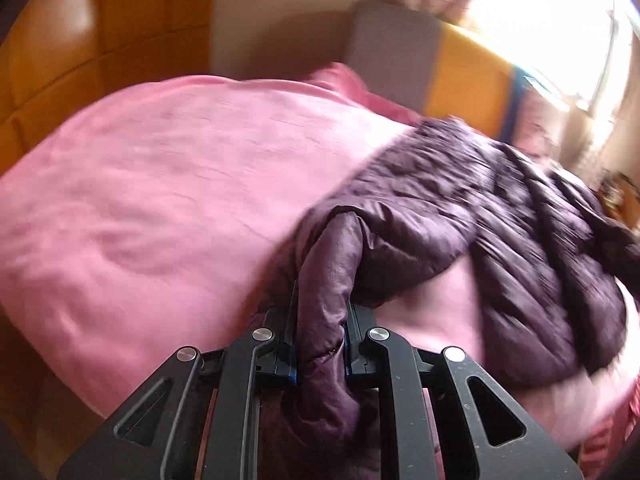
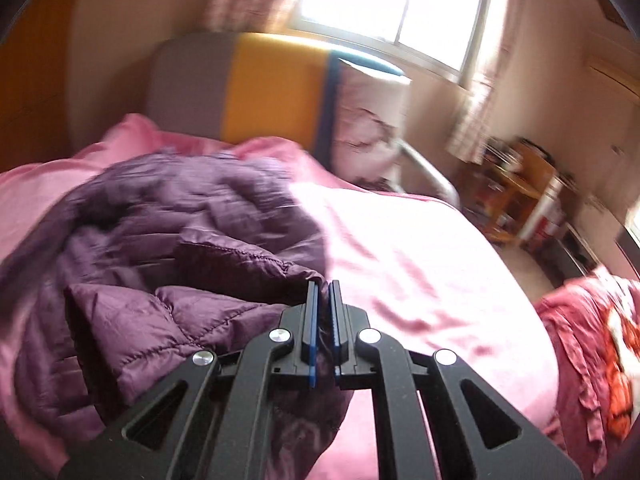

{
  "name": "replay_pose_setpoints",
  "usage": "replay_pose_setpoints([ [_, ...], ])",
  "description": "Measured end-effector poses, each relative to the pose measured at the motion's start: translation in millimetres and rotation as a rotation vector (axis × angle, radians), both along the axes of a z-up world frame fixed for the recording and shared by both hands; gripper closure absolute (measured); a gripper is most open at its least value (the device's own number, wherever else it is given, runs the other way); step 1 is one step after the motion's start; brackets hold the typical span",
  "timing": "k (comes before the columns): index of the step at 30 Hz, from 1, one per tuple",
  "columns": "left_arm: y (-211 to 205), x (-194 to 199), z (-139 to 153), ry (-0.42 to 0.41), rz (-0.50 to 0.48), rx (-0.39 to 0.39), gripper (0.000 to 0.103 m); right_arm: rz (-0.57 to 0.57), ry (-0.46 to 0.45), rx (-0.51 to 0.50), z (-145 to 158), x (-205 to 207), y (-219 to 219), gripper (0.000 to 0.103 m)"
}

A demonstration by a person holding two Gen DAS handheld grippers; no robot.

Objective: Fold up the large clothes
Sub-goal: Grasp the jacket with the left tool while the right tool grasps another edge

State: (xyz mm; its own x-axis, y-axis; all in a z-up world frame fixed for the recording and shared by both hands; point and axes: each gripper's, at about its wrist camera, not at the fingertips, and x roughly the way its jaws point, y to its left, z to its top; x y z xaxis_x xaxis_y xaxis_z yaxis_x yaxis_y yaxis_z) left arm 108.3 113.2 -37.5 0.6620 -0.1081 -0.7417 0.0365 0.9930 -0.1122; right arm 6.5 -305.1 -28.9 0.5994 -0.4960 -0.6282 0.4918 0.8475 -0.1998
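The purple quilted jacket lies crumpled on the pink bedspread, toward the right side of the bed in the left wrist view and toward the left side in the right wrist view, so it sits between your two tools. It is not yet flat: the body is bunched in thick folds, and one long piece, I think a sleeve or a hem edge, rises up from the heap toward you.

Your left gripper is clenched on this long piece; the fabric passes straight between the jaws and hangs down below them on the near side. Your right gripper has its jaws almost closed, with only a thin gap. A jacket edge seems to touch the left finger and dark fabric hangs below the tool, but whether something is really pinched there I cannot tell.

My judgement is that you are in the early step, lifting and spreading the jacket before any real fold. Both pictures are blurred, so the tools probably are moving. The next move calls for pulling the two held points apart, to make the jacket open flat on the bedspread. The padded cloth looks slippery, so keep the grip firm. The headboard at the far side and the red blanket at the near right are well apart from the jacket
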Motion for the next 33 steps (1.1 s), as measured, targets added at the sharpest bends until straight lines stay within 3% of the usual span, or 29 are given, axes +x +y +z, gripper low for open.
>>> replay_pose_setpoints([
  [7, 20.3, 63.4, 6.0, -0.008, 0.156, 0.128, 0.089, -0.255, 0.117, 0.111, -39.1, -2.6, -110.8, 0.103],
  [8, 19.5, 70.2, 6.2, -0.002, 0.165, 0.138, 0.084, -0.268, 0.127, 0.130, -43.1, -3.9, -119.9, 0.101],
  [9, 23.3, 74.9, 8.8, 0.008, 0.180, 0.133, 0.069, -0.277, 0.131, 0.151, -45.3, -3.6, -126.1, 0.099],
  [10, 25.6, 76.9, 11.4, 0.009, 0.198, 0.122, 0.056, -0.280, 0.136, 0.164, -45.3, -2.3, -128.7, 0.087],
  [11, 28.5, 76.0, 16.4, -0.004, 0.220, 0.104, 0.027, -0.282, 0.134, 0.167, -43.4, -1.3, -131.7, 0.068],
  [12, 33.9, 68.7, 26.5, -0.065, 0.265, 0.084, 0.016, -0.285, 0.119, 0.159, -37.8, -4.8, -132.3, 0.059],
  [13, 38.6, 63.8, 31.0, -0.101, 0.283, 0.074, 0.016, -0.287, 0.103, 0.153, -31.7, -3.7, -131.6, 0.046],
  [14, 41.9, 59.7, 37.6, -0.132, 0.300, 0.065, 0.016, -0.292, 0.092, 0.144, -24.1, -6.6, -130.7, 0.043],
  [17, 46.3, 45.0, 48.1, -0.159, 0.287, 0.006, 0.016, -0.259, 0.028, 0.136, 5.6, -14.7, -112.4, 0.043],
  [20, 33.6, 30.2, 43.5, -0.156, 0.146, -0.140, 0.017, -0.065, -0.036, 0.244, 25.4, -18.9, -69.4, 0.043],
  [23, -8.7, 20.3, 18.1, -0.054, -0.059, -0.266, 0.023, 0.162, -0.036, 0.374, 31.1, -13.0, -4.0, 0.043],
  [26, -53.3, 19.0, -10.3, 0.067, -0.199, -0.384, 0.034, 0.380, 0.033, 0.434, 23.5, 0.0, 75.7, 0.042],
  [29, -87.6, 19.7, -27.7, 0.137, -0.268, -0.444, 0.034, 0.494, 0.112, 0.449, 1.4, 9.3, 137.8, 0.035],
  [31, -109.2, 21.9, -37.5, 0.177, -0.301, -0.470, 0.034, 0.531, 0.199, 0.416, -17.4, 16.9, 172.0, 0.030],
  [33, -120.8, 26.7, -48.9, 0.225, -0.324, -0.504, 0.034, 0.536, 0.287, 0.288, -40.4, 22.9, 197.5, 0.029],
])
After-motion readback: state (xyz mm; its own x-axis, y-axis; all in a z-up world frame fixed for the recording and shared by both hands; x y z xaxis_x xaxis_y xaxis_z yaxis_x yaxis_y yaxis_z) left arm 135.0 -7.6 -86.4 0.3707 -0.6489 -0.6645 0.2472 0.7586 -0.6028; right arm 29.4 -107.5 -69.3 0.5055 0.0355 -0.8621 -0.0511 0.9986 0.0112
